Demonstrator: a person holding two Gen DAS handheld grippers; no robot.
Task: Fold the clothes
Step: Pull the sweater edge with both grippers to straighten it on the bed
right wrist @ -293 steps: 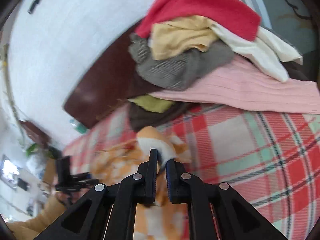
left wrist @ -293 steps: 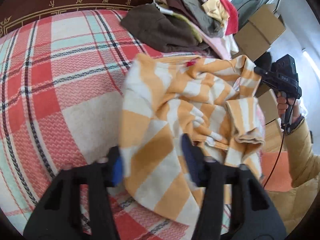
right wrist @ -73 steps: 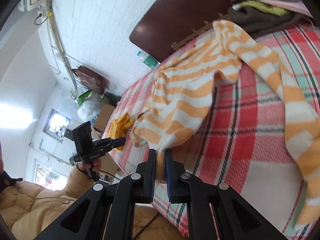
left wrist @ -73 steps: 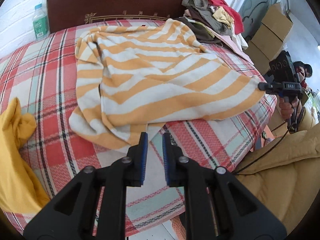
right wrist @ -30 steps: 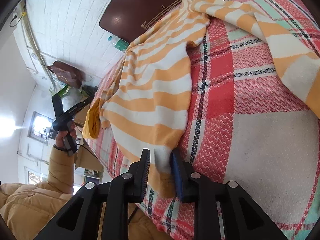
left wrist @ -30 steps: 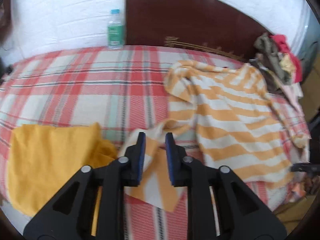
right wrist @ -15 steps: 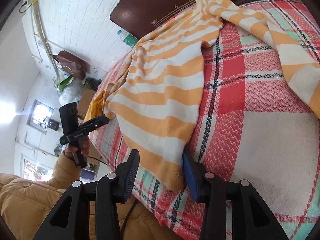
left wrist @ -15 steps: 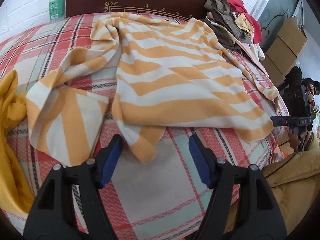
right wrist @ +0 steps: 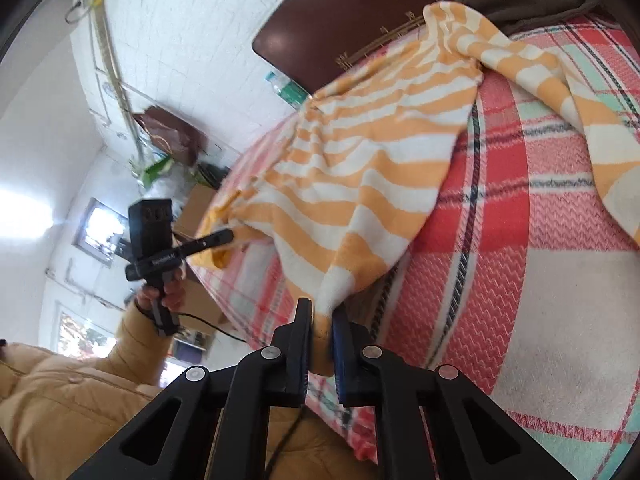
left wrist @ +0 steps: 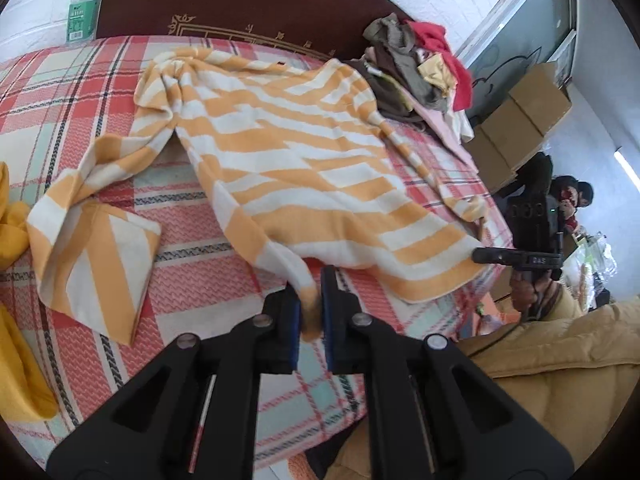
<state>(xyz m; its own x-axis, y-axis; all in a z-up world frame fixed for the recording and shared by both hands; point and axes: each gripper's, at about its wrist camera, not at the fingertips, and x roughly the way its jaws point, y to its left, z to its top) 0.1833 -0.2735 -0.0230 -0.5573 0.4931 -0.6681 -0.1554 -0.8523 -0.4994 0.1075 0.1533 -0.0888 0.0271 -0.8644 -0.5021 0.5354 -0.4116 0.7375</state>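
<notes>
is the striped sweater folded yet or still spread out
Spread, not folded: the orange-and-white striped sweater lies open across the plaid bed, sleeves out, both hem corners pinched by the left gripper and right gripper.

- Half a second ago the left gripper (left wrist: 310, 312) was spread wide above the near hem of the orange-and-white striped knit sweater (left wrist: 288, 160); now its jaws are closed on that hem corner.
- The right gripper (right wrist: 320, 336), likewise spread wide then, is now clamped on the opposite hem corner.
- Both pinched corners are lifted slightly off the red plaid bedspread (left wrist: 208, 248).
</notes>
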